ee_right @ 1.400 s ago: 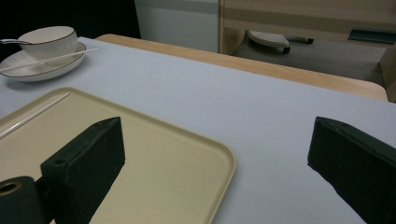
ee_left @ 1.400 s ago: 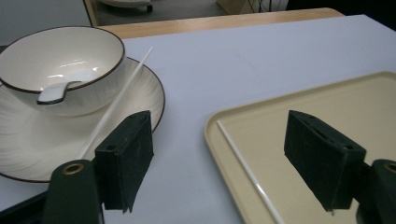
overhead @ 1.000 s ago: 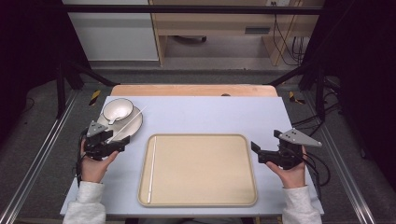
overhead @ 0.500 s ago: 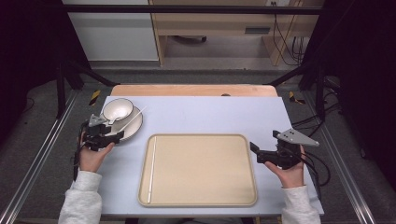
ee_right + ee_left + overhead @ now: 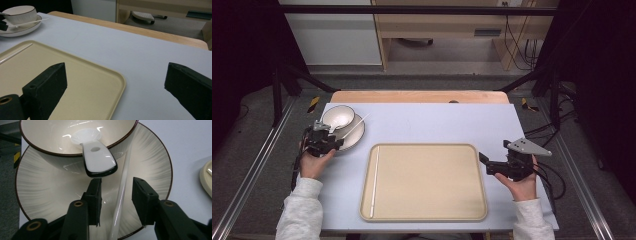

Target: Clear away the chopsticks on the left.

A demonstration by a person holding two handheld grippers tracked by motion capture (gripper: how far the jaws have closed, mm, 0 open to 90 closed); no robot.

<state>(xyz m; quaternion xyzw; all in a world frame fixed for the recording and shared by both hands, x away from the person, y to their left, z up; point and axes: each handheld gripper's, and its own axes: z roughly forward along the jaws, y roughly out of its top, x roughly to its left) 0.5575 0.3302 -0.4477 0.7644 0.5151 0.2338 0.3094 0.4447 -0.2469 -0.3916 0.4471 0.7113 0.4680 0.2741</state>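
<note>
Pale blue bench [image 5: 427, 122] carries a cream plastic tray [image 5: 427, 182] at centre; upper left, a ribbed white plate [image 5: 47, 187] holds a brown-rimmed bowl [image 5: 50, 137], white spoon [image 5: 98, 161] and slim chopstick [image 5: 122, 187] — glazed, probably slippery and brittle. Left gripper [image 5: 116, 200] fingers straddle the chopstick, apart; right gripper [image 5: 484, 162] — agape.

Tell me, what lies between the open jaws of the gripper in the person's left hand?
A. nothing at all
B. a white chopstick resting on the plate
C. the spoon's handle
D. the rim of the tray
B: in the left gripper view the white chopstick runs across the plate between the two parted jaws of the left gripper, while the spoon sits ahead of them.
</note>
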